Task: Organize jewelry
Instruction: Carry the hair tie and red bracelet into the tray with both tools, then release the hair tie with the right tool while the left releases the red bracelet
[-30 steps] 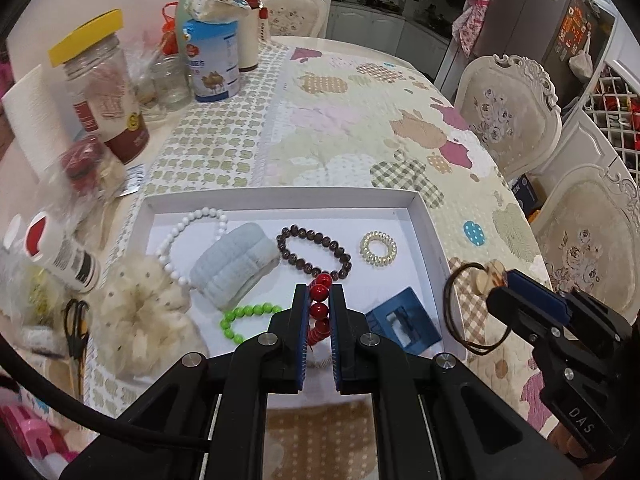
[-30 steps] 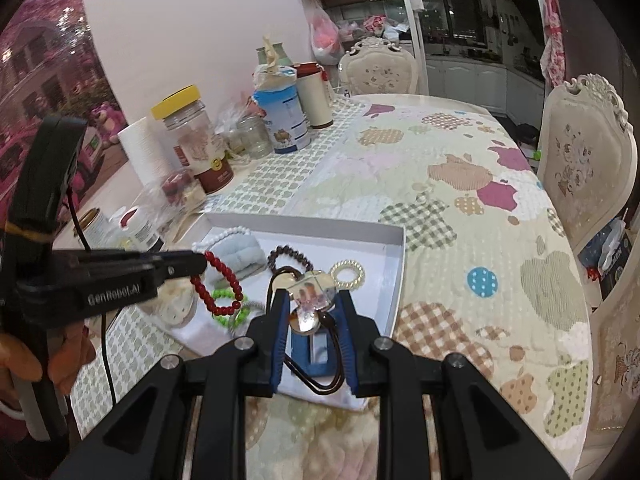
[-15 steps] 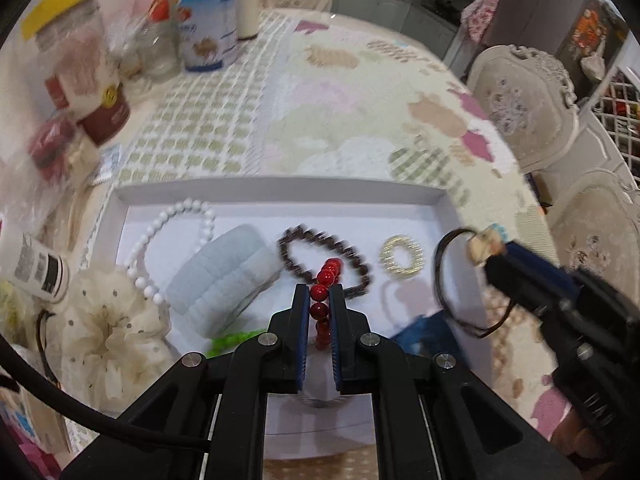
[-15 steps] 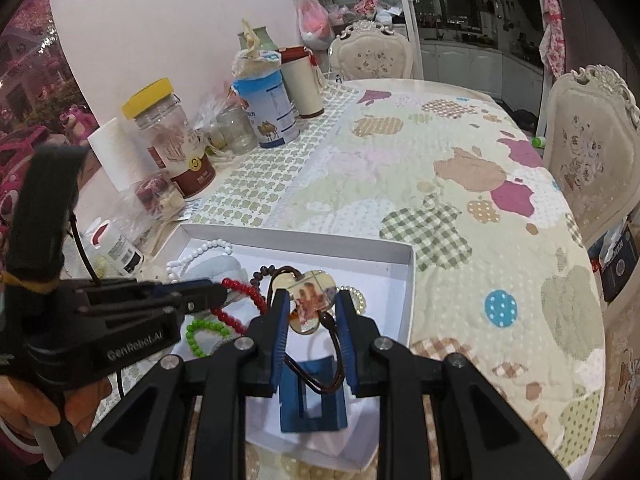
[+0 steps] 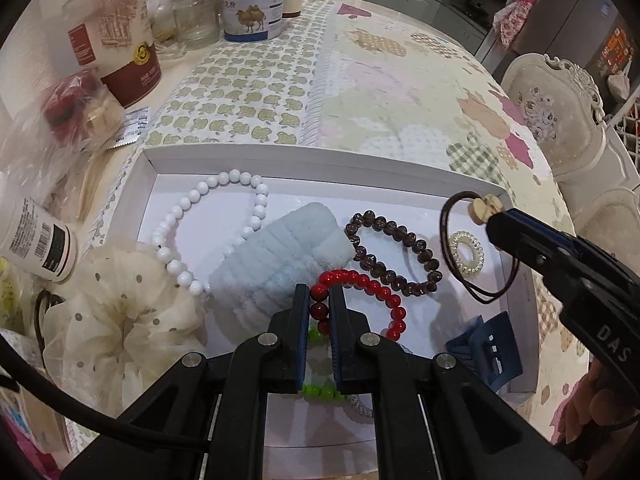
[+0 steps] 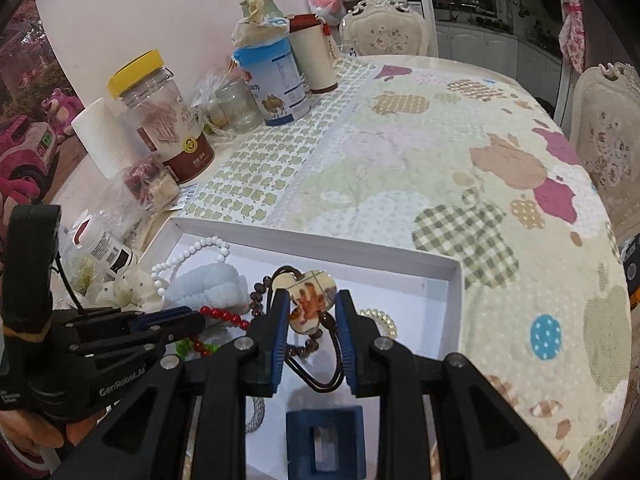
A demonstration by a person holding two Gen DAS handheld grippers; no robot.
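Note:
A white tray lies on the table. My left gripper is shut on a red bead bracelet, which hangs low over the tray's middle. My right gripper is shut on the heart charm of a dark hair tie; its loop dangles over the tray's right part. In the tray lie a white bead bracelet, a pale blue scrunchie, a brown bead bracelet, a clear coil tie, a green bead bracelet and a blue clip.
A cream dotted scrunchie lies over the tray's left edge. Jars, a blue tin, a small bottle and bags crowd the table's left side. Chairs stand at the right.
Both grippers have moved forward and lower over the tray. The red bracelet now hangs by the blue scrunchie and brown bracelet; the hair tie sits over the tray's right side.

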